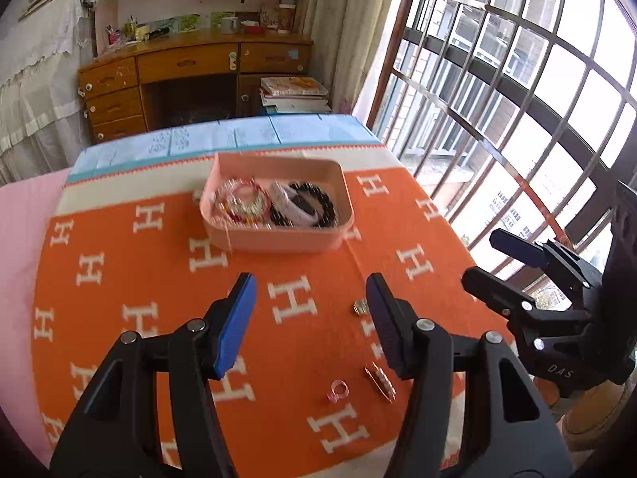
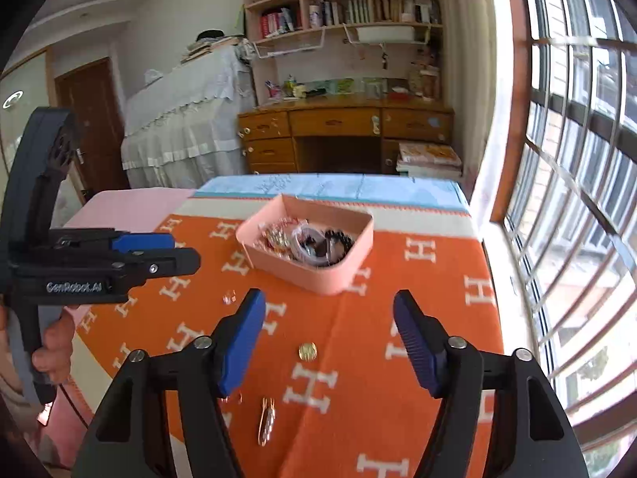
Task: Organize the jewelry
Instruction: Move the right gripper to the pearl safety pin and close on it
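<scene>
Left gripper (image 1: 310, 290): jaws spread wide, nothing between the blue pads, held above the orange H-patterned blanket (image 1: 119, 318) that covers the table. Right gripper (image 2: 328, 310): likewise released and empty, held over the same blanket; in the left wrist view it shows at the table's right edge (image 1: 497, 263), before the barred window (image 1: 517, 79).

Loose items lie on the blanket near the claws. In the left wrist view, a small gold piece (image 1: 360, 307) sits just beside the right-hand finger, a pink ring (image 1: 338, 391) lies nearer the near edge, and a rose-gold hair clip (image 1: 380, 382) lies just beside the ring. The right wrist view shows the clip (image 2: 266, 420) between that gripper's fingers toward the near edge, and the gold piece as a round coin-like disc (image 2: 307, 351) beyond it. Only this view shows a small pale ring-like item (image 2: 229, 298) left of its left finger; it is blurred.

The pink tray (image 1: 274, 239) stands toward the far edge, centred, well apart from the loose items. It holds a black bead bracelet (image 1: 318, 199), a pale bangle and reddish-gold strands, all tangled and blurred.

Beyond the table: wooden desk (image 1: 191, 63), stacked books (image 1: 294, 95), shelving. The right wrist view alone shows the person's hand (image 2: 55, 342) on the left gripper's handle.
</scene>
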The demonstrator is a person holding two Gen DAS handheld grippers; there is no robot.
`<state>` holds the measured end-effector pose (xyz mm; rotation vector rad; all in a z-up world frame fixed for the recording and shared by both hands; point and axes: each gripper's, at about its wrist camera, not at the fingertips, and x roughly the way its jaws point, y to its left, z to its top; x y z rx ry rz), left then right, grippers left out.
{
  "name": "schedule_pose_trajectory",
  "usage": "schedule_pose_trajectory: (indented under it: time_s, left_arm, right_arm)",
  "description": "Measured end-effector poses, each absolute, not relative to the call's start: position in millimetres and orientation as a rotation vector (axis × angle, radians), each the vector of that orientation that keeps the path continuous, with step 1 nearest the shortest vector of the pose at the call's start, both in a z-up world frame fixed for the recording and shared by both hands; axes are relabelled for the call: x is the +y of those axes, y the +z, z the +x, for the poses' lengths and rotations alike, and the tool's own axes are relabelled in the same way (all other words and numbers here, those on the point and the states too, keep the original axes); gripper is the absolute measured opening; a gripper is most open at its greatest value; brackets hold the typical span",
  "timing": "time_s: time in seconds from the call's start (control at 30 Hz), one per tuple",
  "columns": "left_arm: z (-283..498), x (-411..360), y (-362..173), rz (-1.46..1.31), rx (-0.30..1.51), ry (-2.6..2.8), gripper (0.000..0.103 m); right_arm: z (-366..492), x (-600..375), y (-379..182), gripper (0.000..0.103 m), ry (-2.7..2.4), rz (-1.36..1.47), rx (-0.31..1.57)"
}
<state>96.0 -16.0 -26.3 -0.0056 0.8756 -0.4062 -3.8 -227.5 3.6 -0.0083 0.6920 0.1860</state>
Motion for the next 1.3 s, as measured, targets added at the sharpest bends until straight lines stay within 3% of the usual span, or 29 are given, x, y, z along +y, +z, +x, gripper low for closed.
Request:
schedule_pose_trajectory:
  time_s: [0.27,0.47,0.6,0.8,1.13,1.17,1.3]
  left_arm:
    - [66.2,-21.9,-68.7,0.04,0.864,-0.311,0.054]
    - [62.6,-32.0,-104.6,0.09,0.915,-0.263,0.054]
    - [64.4,-31.1,-120.3,0.079,0.95,-0.254,0.055]
    - [64.9,-26.2,-125.6,0.058,0.956,-0.259,0.054]
    - [68.1,-24.9,-127.7,0.041,0.965,-0.263,0.054]
    - [68.7,-25.1,-127.7,0.04,0.965,-0.263,0.054]
    - [72.9,-26.1,-129.4,0.036,0.973,-0.26,0.054]
  right_arm:
    - [-22.3,-225.1,-51.0,0.069,0.198,0.065,0.83]
    - [-25.2,-193.3,-91.0,0.055,0.277,0.025,0.933]
    - [-20.7,-176.5,-110.3,0.037,0.313,0.0,0.992]
    - [-13.4,-169.5,-131.0,0.025,0.294,-0.047,1.05]
    - [-14.7,-150.3,-135.2,0.021,0.296,-0.206,1.001]
    - [-15.0,-148.3,-135.7,0.014,0.3,-0.217,0.995]
    - [-13.5,-147.7,-135.1,0.012,0.31,-0.212,0.984]
